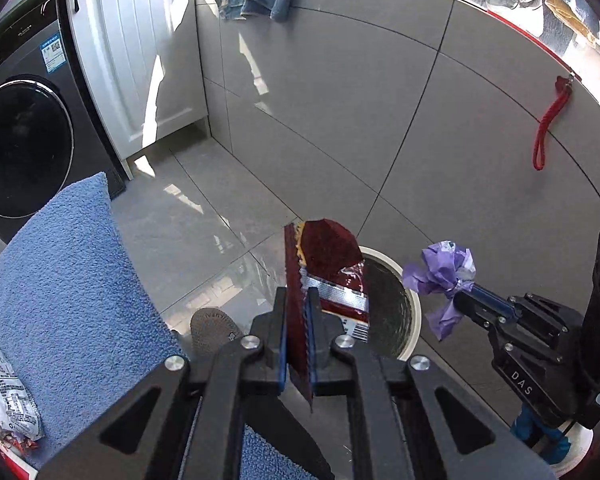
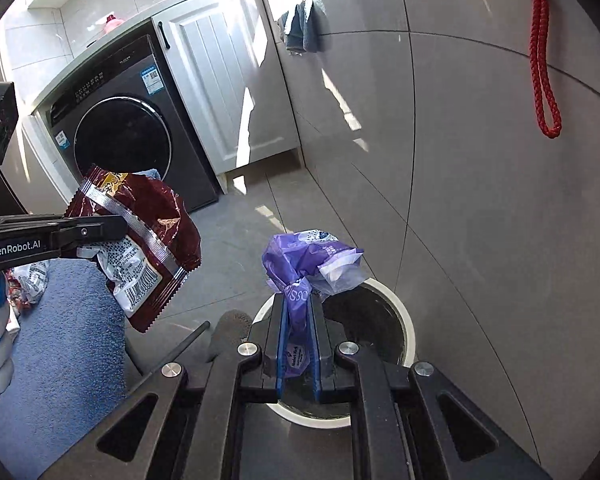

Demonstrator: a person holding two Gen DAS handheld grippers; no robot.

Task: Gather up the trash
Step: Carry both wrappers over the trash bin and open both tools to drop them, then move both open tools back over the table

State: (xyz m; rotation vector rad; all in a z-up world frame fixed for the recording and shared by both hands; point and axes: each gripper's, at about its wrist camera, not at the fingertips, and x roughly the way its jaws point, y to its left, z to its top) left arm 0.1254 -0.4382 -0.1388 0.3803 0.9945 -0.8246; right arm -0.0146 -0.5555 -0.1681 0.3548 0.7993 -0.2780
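I pinch the red snack wrapper (image 1: 328, 276) tight in my left gripper (image 1: 298, 344) and the purple wrapper (image 2: 312, 260) in my right gripper (image 2: 298, 344), both above the white bin (image 2: 404, 320) at my twelve o'clock, ready to drop them in.

washer (image 2: 116, 136) left of cabinet (image 2: 224, 92), bin (image 2: 404, 320) by wall (image 2: 480, 200)
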